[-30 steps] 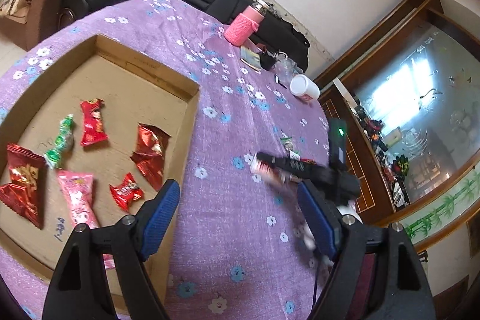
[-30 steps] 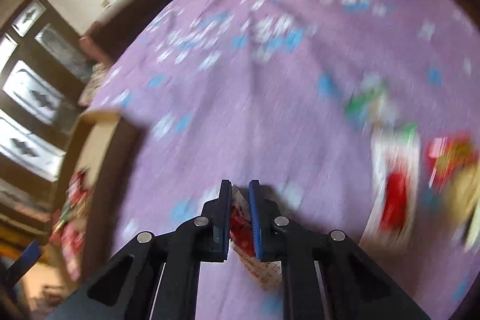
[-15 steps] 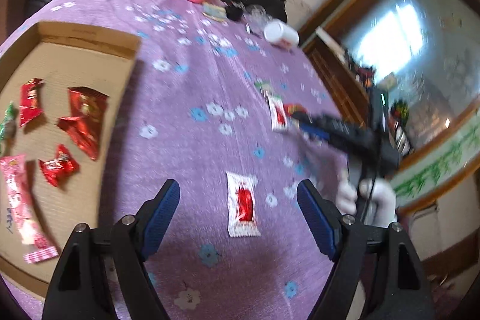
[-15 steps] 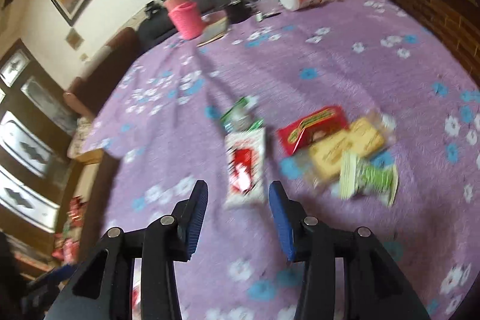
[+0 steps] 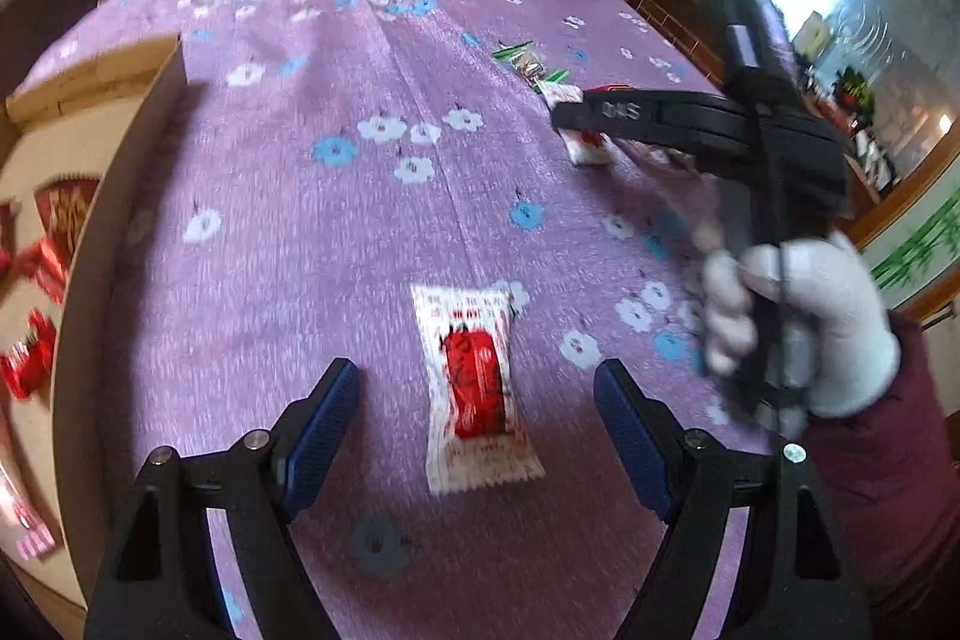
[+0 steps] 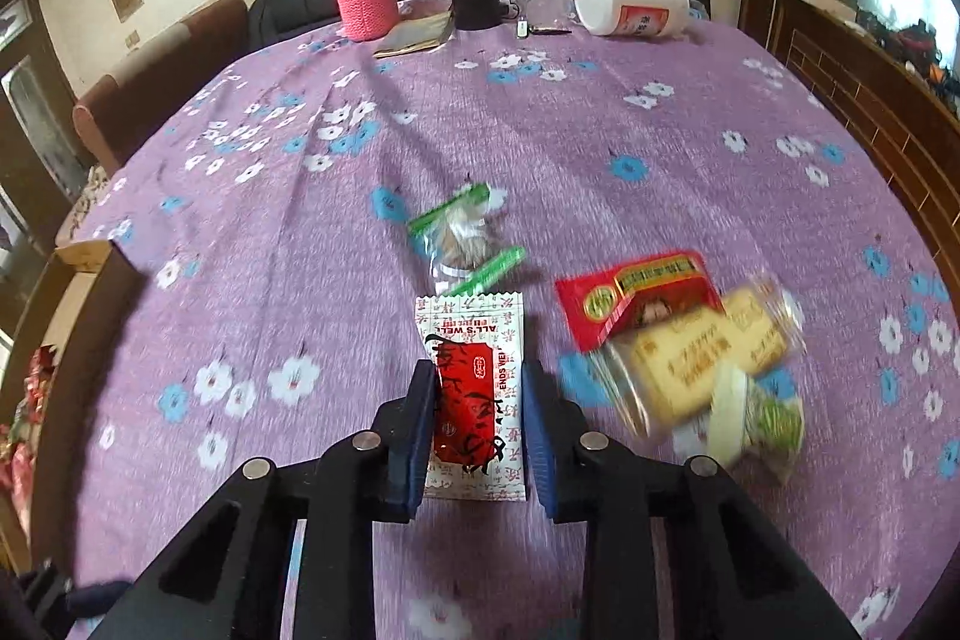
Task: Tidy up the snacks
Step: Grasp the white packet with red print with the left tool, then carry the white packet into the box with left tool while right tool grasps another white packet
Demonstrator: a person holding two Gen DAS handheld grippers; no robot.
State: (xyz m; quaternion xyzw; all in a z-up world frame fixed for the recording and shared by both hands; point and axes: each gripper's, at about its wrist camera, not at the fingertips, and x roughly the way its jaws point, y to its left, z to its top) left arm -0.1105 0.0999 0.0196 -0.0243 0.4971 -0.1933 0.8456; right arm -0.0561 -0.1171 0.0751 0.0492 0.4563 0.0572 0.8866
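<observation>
Right gripper (image 6: 477,415) straddles a white-red snack packet (image 6: 471,394) on the purple cloth (image 6: 540,130), jaws not yet clenched — left gripper (image 5: 477,418) released, w/ another packet (image 5: 474,382) between its fingers.

A lilac tablecloth (image 6: 600,148) carries white and blue flowers. On it lies a white packet (image 6: 471,388) with a red centre panel (black brushstrokes across it). Just beside that, a green-ended clear wrapper (image 6: 465,235).
</observation>
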